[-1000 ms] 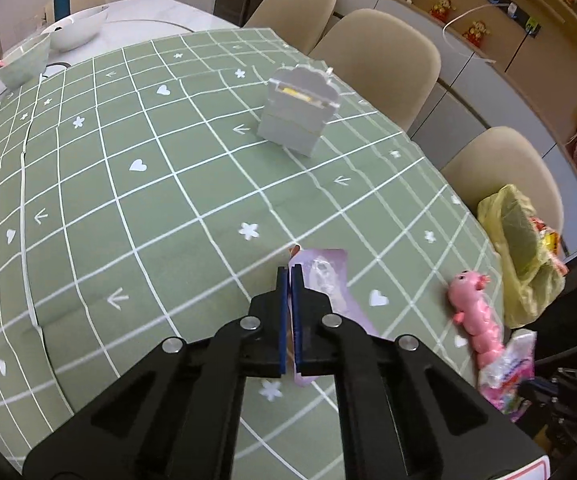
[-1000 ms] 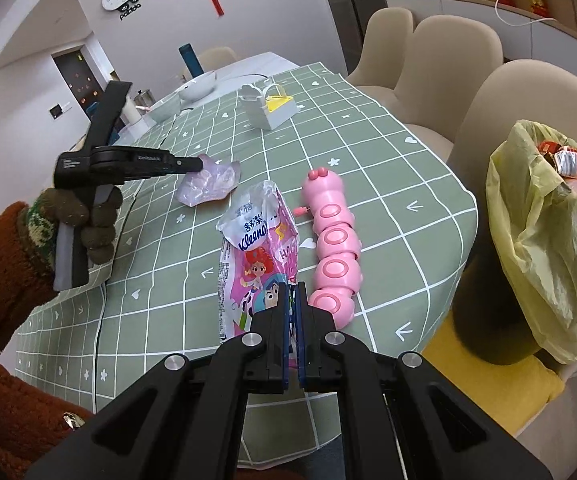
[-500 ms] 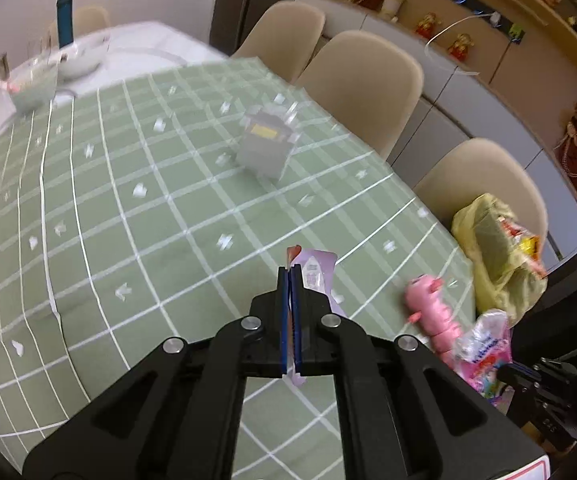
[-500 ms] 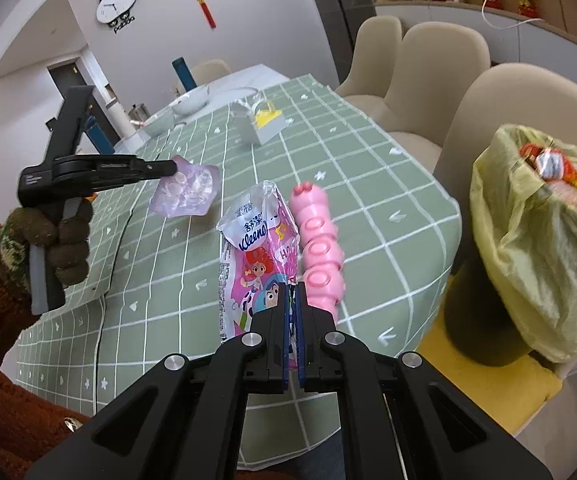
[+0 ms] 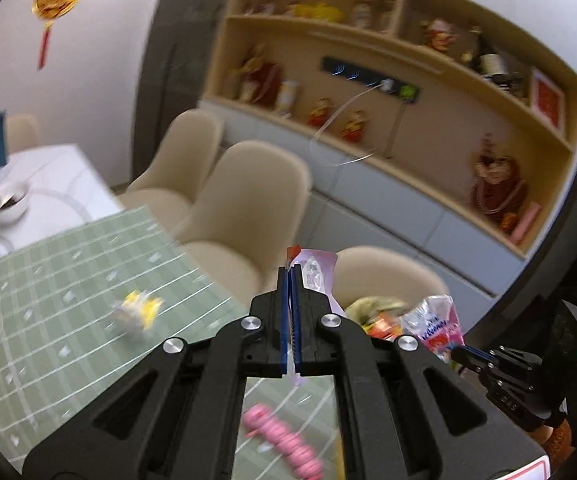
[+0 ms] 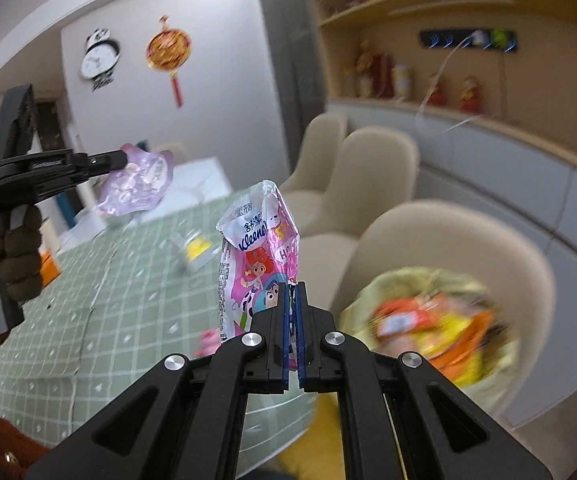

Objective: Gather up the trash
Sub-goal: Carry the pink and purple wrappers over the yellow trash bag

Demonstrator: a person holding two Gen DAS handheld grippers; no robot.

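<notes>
Open air is lying between the two raised grippers and the yellow trash bag [image 6: 428, 320], whose mouth is gaping upward, part filled. A beige chair back [image 6: 448, 240] is crowding the bag from behind. On the worktop [image 5: 48, 300], a pink toy [image 5: 284, 444] is sitting below.

Green white-checked tablecloth [image 5: 68, 300], pink wrapper [image 6: 256, 264]

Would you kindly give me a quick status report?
Left gripper shut on purple plastic wrapper. Right gripper shut on pink tissue packet. Yellow trash bag ahead, path clear.
</notes>
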